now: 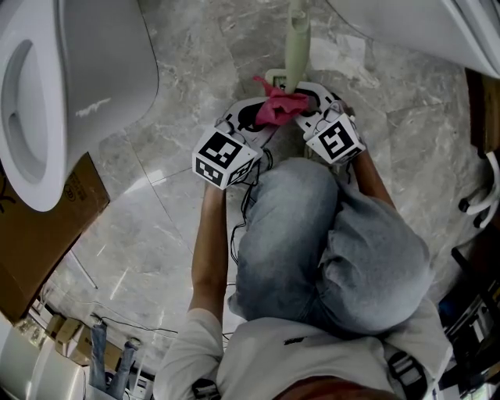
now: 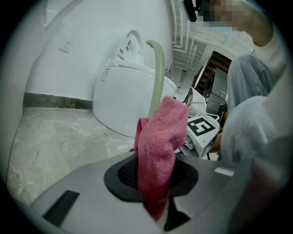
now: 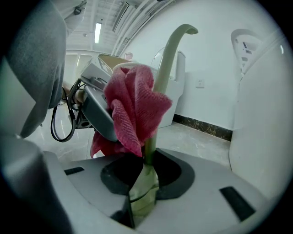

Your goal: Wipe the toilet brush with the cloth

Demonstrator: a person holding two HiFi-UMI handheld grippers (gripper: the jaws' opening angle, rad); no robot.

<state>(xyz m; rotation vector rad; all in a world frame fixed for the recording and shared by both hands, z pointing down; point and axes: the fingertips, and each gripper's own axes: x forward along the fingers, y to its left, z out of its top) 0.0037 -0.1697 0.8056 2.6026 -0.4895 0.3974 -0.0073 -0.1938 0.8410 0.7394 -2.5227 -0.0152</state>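
The toilet brush's pale green handle [image 1: 297, 47] stands upright over the grey marble floor. My right gripper [image 1: 312, 105] is shut on the lower part of the handle [image 3: 167, 59], which runs up from between its jaws [image 3: 144, 187]. A pink cloth [image 1: 275, 105] is pinched in my left gripper [image 1: 262, 117], and it hangs folded out of those jaws [image 2: 155, 183]. The cloth [image 3: 135, 109] is bunched against the handle just above the right gripper's jaws. The brush head is hidden.
A white toilet [image 1: 47, 94] stands at the left with flattened cardboard [image 1: 55, 226] beside it. Another white fixture [image 1: 422, 23] fills the upper right. The person's knees in jeans [image 1: 328, 250] crowd the space right behind both grippers.
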